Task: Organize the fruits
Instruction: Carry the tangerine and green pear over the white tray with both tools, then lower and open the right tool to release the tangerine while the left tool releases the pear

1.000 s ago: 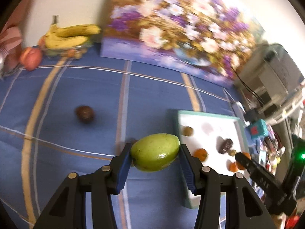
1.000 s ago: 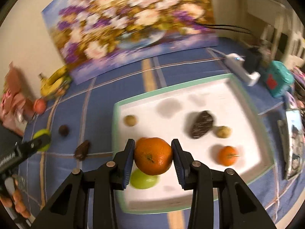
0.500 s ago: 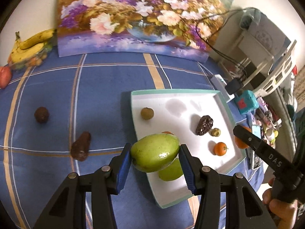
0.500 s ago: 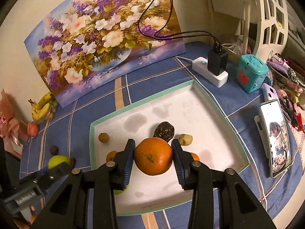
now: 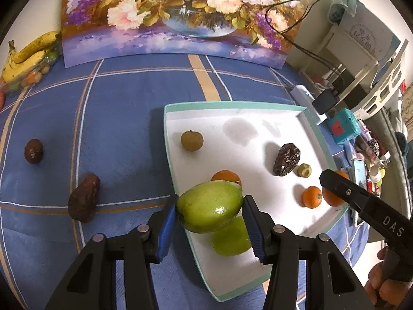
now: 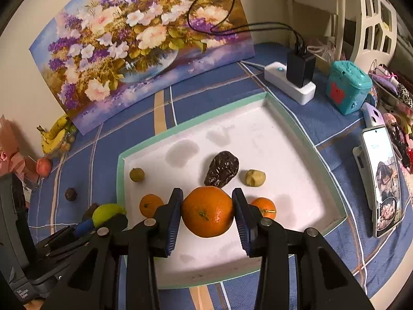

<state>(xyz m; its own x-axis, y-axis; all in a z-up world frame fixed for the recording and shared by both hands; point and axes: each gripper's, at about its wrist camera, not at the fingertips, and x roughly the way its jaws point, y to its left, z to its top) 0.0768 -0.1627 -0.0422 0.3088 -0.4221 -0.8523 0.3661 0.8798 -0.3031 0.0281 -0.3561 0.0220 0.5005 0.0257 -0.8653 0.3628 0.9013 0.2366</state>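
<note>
Both hands have swung in over the tray [image 5: 233, 106]. I've got the left hand-held gripper [image 5: 209, 210] clamping the green fruit [image 5: 209, 206] above its near-left corner, and the right hand-held gripper [image 6: 207, 213] clamping the orange [image 6: 207, 214] above its front.

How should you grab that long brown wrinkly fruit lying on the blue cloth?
Probably from above, closing across the narrow middle of the brown fruit. It lies flat and lengthwise on the tablecloth, clear of the tray, so there is room either side of it for the fingers.
</note>
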